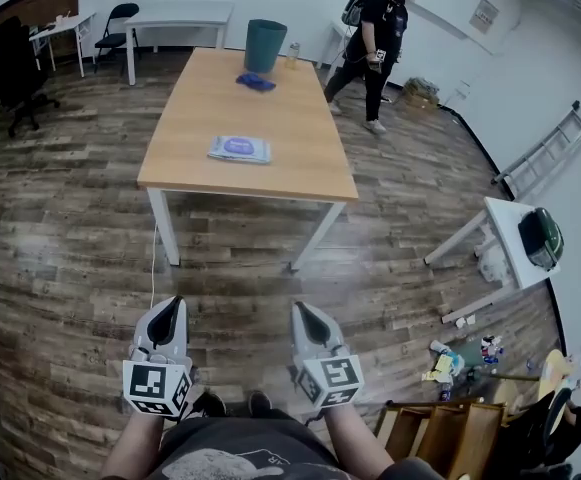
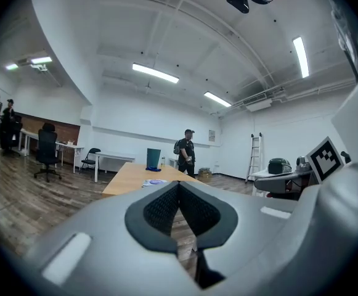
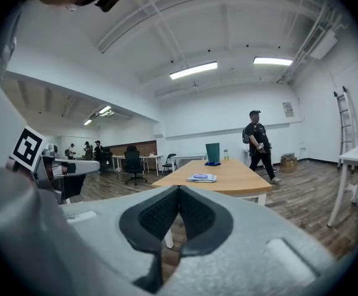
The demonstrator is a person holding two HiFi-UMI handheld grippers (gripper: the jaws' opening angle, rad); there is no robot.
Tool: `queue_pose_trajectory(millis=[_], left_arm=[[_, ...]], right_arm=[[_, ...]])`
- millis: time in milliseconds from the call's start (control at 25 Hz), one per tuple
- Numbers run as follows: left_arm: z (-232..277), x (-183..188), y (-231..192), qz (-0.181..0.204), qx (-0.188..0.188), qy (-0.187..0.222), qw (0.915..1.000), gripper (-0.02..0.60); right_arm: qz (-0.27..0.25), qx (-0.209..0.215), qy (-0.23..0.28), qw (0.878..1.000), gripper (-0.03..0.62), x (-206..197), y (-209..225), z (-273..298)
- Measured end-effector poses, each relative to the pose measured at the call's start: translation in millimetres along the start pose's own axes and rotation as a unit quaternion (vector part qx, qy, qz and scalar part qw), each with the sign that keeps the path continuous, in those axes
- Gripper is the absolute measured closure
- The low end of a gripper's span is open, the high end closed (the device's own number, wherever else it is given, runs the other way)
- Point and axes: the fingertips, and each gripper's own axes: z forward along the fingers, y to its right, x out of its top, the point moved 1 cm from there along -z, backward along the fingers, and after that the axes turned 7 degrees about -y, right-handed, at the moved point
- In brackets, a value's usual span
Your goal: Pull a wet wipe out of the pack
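We hold the left gripper (image 1: 173,308) and right gripper (image 1: 302,313) clenched on nothing, their textured black pads (image 2: 160,209) pressed together. Well ahead, the flat, soft wet wipe pack (image 1: 239,149) lies near the front edge of a smooth rectangular wooden table (image 1: 300,158), which stands on dark plank flooring (image 1: 60,238).

The left gripper (image 1: 175,304) and the right gripper (image 1: 298,307) match: pale grey moulded shells that taper to a point, with black inserts along the jaws. Each has a white cube (image 1: 157,388) at the back, printed with black square markers. On both, the pads (image 2: 160,208) are black with a fine dotted texture, set in a smooth dark rim. The person wears a dark grey T-shirt (image 1: 240,453) with a faded pale print, and dark shoes (image 1: 210,403).
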Motion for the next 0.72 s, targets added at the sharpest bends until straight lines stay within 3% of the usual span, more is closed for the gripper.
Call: queue_pose_trajectory(millis=[240,480,720], left_arm=[[2.2,-4.3,-27.3,-0.001,-0.007,-0.004,1.0,0.563],[24.5,-13.2,-33.7,-0.01,-0.013,-0.02,0.9997,0.563],[65.0,-10.5,-47.1,-0.009,0.006,-0.028,0.9996,0.563]], right_arm=[[-0.012,-0.031,-0.017,0.999,0.603,-11.0,-11.6,10.8],[0.012,0.005,-0.008,1.0,0.603,-14.9,-11.0,35.1],[0.033,0.013,-0.033,0.999,0.603,-13.2,13.3,96.5]])
